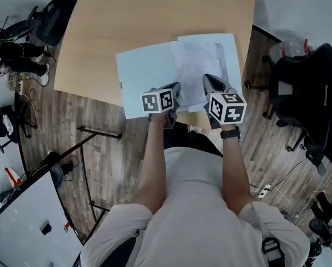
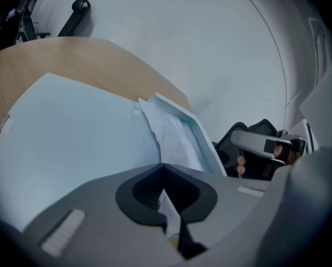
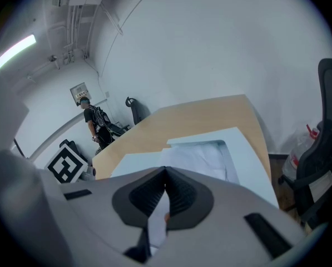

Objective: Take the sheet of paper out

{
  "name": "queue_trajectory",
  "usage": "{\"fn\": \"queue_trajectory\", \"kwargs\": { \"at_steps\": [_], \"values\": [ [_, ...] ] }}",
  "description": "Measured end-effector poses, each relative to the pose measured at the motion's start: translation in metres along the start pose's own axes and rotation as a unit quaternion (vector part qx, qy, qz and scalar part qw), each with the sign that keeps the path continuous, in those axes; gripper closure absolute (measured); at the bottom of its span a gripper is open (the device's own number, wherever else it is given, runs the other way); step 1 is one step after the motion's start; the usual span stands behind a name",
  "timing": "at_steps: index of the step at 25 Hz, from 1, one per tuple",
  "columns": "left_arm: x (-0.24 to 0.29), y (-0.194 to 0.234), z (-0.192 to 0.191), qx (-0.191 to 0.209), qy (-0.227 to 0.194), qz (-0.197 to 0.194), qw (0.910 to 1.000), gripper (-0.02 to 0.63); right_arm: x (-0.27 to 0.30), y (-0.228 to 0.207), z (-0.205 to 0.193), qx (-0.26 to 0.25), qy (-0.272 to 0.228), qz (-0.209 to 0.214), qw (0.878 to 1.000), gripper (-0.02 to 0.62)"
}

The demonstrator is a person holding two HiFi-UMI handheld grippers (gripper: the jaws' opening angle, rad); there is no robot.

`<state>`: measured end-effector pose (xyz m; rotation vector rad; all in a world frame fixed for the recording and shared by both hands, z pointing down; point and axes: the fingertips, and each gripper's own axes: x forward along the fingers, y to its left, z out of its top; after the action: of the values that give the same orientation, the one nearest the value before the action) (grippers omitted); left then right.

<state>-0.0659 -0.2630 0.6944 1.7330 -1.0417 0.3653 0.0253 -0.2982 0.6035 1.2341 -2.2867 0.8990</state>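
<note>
Step in hand: extraction, pull phase.

Left gripper (image 2: 163,167): jaws together, with a white strip of the sheet of paper (image 1: 198,71) pinched between the pads. Right gripper (image 3: 166,171): the same, jaws closed onto the sheet's near edge. That gives 2 grips on 1 edge, with the right gripper just to the right of the left one.

Where the sheet is: most of it stretches ahead of both grippers, inside the opened light-blue folder (image 1: 143,74) on the counter (image 1: 127,21). From the left gripper, 1 folder leaf lies flat ahead and to the left. The other leaf stands lifted ahead and to the right, with the sheet rumpled against it. From the right gripper, the sheet's far end seems tucked into a pocket on that second leaf. I cannot tell how deep it goes.

Judgement: the sheet is gripped but not out yet, and a good part of it appears to remain within the folder.

Next move, as I read it:
- Draw both grippers back toward me and a little upward, together and at 1 rate, so the sheet slides free rather than skewing or tearing between the 2 grips.
- Hold both clamps firm; the pinch is only on a narrow margin.
- Watch the folder. Nothing pins it, so it may drag along behind the sheet. If it does, 1 gripper would have to let go and press the leaf down.
</note>
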Motion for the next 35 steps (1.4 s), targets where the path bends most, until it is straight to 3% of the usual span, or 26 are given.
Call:
{"fn": "queue_trajectory", "kwargs": {
  "at_steps": [6,18,27,35],
  "values": [
    [-0.016,0.009,-0.008,-0.015,-0.02,0.007,0.9997,0.601,-0.009,0.014,0.002,-0.012,-0.008,0.01,1.0,0.584],
    [-0.065,0.016,0.003,-0.035,-0.098,0.002,0.9946,0.601,-0.02,0.054,0.009,-0.066,-0.018,0.04,0.997,0.584],
    [-0.11,0.0,0.036,-0.009,-0.165,0.003,0.9862,0.601,-0.039,0.058,0.033,-0.084,-0.048,0.047,0.994,0.584],
    [-0.15,-0.038,0.069,0.042,-0.215,0.016,0.9756,0.601,-0.068,0.055,0.057,-0.094,-0.087,0.046,0.991,0.584]
  ]
}}
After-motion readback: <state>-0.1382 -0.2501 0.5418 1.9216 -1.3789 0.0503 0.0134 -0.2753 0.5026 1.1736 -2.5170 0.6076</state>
